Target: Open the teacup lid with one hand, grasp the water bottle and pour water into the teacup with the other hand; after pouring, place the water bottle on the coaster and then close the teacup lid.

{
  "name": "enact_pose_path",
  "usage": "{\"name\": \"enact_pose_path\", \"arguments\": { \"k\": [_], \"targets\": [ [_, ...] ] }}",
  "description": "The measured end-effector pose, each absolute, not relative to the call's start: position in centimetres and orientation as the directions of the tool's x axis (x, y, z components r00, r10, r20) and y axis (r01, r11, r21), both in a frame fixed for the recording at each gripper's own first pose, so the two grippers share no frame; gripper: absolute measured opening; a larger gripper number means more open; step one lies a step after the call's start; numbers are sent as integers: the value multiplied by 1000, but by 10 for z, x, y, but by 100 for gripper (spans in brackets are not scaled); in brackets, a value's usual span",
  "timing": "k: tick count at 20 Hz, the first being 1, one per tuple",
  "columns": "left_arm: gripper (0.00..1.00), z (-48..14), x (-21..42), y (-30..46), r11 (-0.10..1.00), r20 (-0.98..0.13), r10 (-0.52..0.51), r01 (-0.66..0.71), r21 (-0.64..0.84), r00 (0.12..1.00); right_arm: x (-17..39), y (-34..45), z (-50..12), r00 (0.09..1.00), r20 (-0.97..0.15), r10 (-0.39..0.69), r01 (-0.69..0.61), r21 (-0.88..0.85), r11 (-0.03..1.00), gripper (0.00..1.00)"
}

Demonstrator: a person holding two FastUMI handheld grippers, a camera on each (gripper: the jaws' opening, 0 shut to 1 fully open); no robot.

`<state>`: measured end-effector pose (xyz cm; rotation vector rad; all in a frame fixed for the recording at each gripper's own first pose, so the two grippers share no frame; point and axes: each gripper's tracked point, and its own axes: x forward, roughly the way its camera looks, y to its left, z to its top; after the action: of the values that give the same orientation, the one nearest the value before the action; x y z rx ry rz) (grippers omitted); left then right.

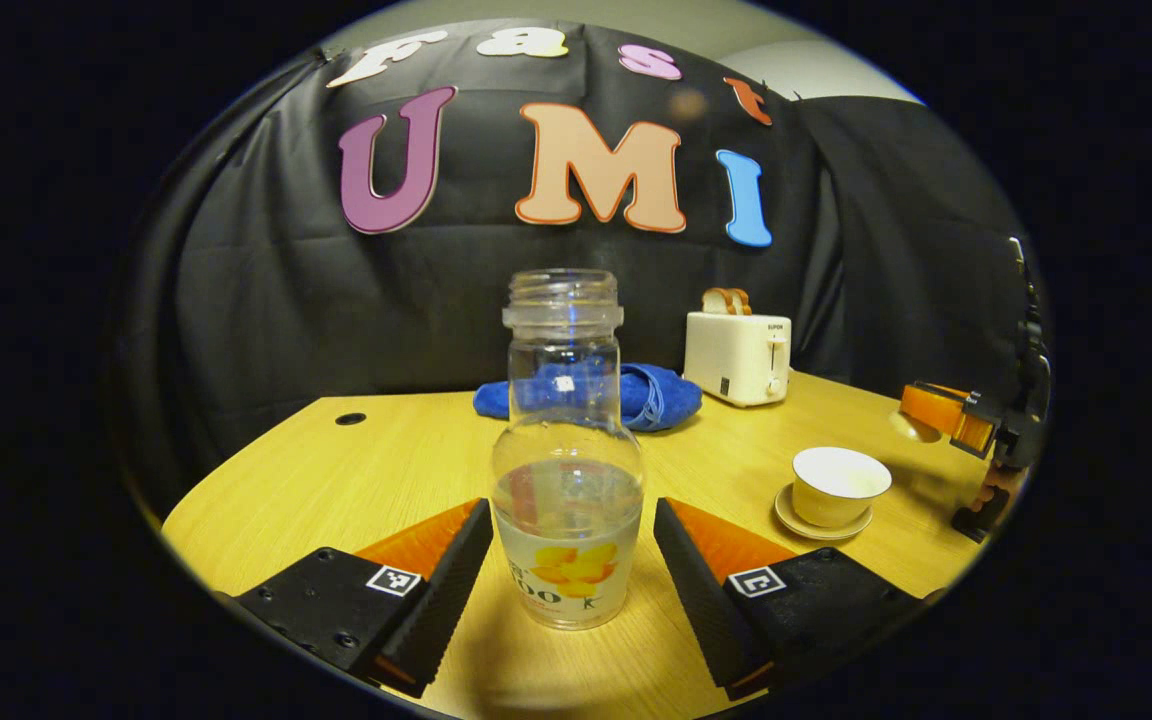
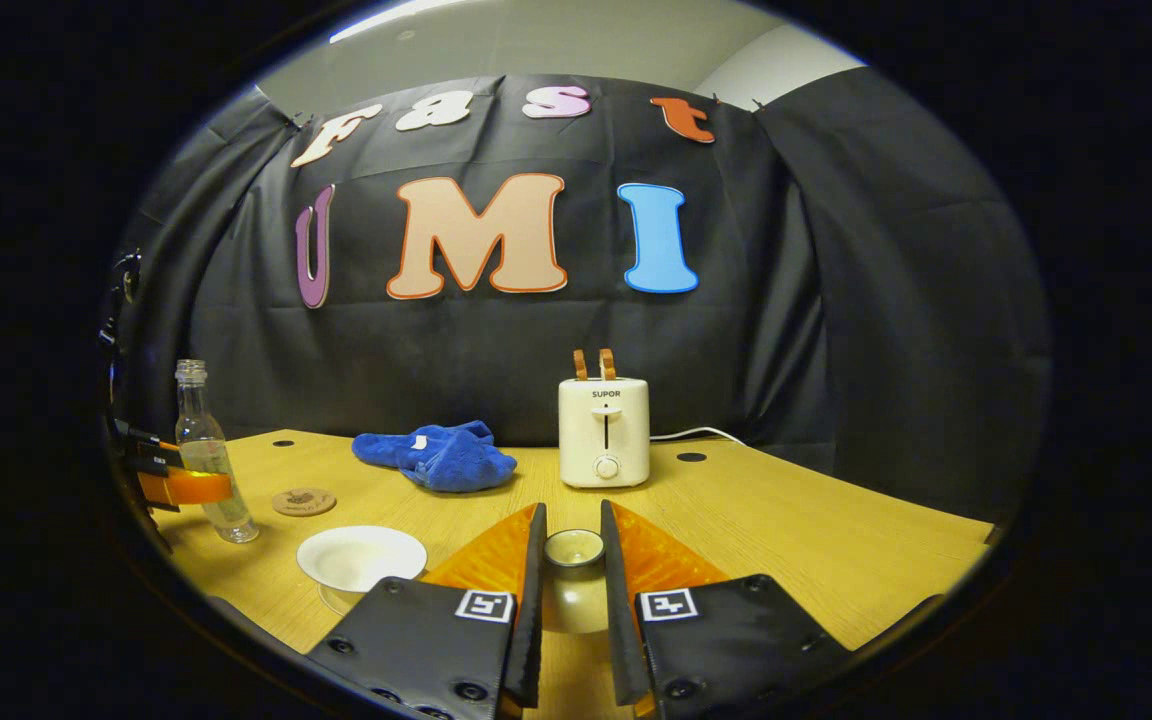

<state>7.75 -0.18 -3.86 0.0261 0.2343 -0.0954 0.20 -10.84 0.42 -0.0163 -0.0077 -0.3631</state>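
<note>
Dim warm booth light on my feeds | table (image 1: 356, 470) glows yellow | soft shadows pool under water bottle (image 1: 566, 480) and teacup (image 1: 836, 487) | fisheye bends my edges hard | centre sharp, near fingers (image 2: 526, 590) slightly soft

left claw (image 1: 573, 570): ribbed fingers, square marker tags | right claw (image 2: 572, 590): screws, tags

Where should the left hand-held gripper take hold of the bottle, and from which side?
Grip the bottle on its wide lower body, coming in level from the front with the left hand-held gripper. It stands upright with no cap, its fingers already flank it, and the neck above is narrower.
</note>
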Motion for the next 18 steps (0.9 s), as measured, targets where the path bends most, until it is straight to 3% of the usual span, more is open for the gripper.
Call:
{"name": "enact_pose_path", "arguments": {
  "k": [4,9,16,18],
  "targets": [
    [94,-42,84,-3,994,-277,-95,107,27,956,1,-110,4,934,12,-358,358,-15,934,32],
    [75,-46,88,2,997,-300,-62,75,31,952,1,-110,4,934,12,-357,357,-15,934,32],
    [70,-40,86,3,996,-266,-47,66,63,963,0,-112,4,935,12,-356,356,-14,934,32],
    [69,-49,79,2,988,-311,-27,73,137,950,-1,-113,3,936,11,-353,353,-14,935,32]
  ]
}}
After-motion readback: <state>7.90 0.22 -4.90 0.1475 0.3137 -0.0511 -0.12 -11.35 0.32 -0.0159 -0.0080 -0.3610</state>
